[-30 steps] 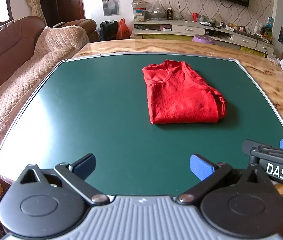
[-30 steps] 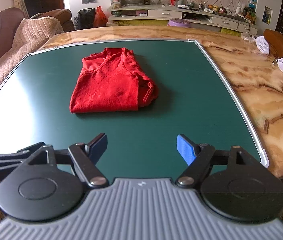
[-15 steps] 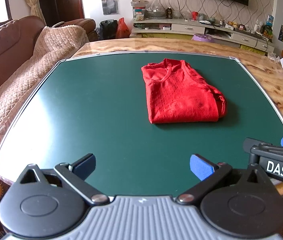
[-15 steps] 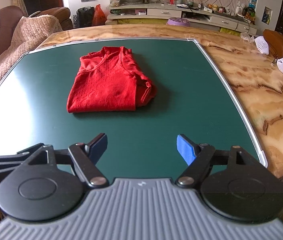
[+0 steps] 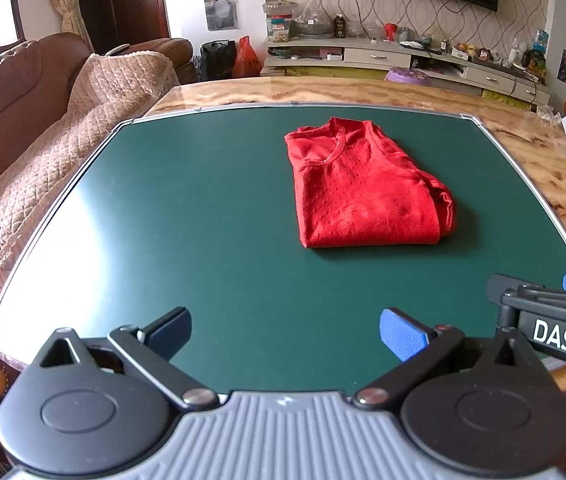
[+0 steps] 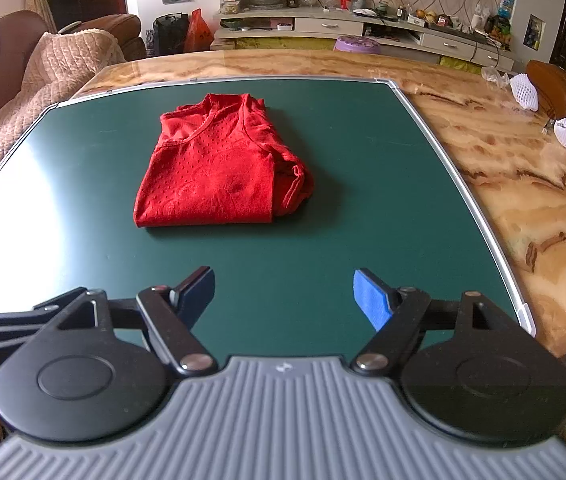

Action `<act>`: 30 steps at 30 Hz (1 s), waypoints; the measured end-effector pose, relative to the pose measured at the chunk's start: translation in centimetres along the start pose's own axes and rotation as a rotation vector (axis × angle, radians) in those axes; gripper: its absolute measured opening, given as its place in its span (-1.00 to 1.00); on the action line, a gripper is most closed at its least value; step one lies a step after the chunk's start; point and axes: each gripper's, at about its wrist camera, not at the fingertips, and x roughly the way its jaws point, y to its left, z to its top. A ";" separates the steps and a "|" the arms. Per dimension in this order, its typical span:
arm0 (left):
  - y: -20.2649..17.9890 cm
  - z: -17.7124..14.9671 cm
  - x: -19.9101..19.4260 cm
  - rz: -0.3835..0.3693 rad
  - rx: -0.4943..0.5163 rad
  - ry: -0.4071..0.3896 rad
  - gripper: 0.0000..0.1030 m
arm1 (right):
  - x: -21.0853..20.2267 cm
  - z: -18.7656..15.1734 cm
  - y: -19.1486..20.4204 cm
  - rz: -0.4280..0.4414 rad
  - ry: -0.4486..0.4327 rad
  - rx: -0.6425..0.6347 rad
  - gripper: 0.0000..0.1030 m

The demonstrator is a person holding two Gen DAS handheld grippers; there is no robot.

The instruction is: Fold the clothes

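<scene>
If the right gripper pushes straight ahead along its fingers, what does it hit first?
Probably bare green mat, short of the red shirt. The right gripper is open, angled down, nothing between its fingers; depth is uncertain.

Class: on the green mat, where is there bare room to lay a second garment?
Left of the folded red knit shirt up to the dark green mat's silver edge, and between shirt and open grippers. Crowded: the marble tabletop's far right, with white foam nets.

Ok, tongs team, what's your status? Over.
Left tongs and right tongs open, empty. Red shirt folded on green mat. Nothing in the way.
</scene>
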 end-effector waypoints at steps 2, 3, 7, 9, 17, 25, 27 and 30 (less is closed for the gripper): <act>0.1 -0.1 0.0 -0.003 -0.004 -0.001 1.00 | 0.0 0.0 0.0 0.000 0.000 -0.002 0.64; 0.1 -0.1 0.0 -0.005 -0.006 -0.002 1.00 | 0.0 0.0 0.1 0.000 0.000 -0.002 0.64; 0.2 -0.2 0.1 -0.007 -0.012 -0.001 1.00 | 0.1 0.1 0.1 0.001 0.000 -0.005 0.64; 0.2 -0.2 0.1 -0.007 -0.013 0.000 1.00 | 0.1 0.2 0.0 0.000 0.000 -0.006 0.64; 0.2 -0.3 0.4 -0.009 -0.023 0.003 1.00 | 0.3 0.4 -0.1 -0.003 0.001 -0.009 0.64; 0.1 -0.6 0.5 0.012 -0.027 -0.013 1.00 | 0.5 0.7 -0.2 -0.006 0.002 -0.013 0.64; 0.0 -0.5 0.4 0.022 -0.023 -0.023 1.00 | 0.6 0.8 -0.2 -0.007 0.003 -0.014 0.64; 0.0 -0.5 0.2 0.024 -0.025 -0.035 1.00 | 0.6 0.9 -0.2 -0.008 0.003 -0.015 0.64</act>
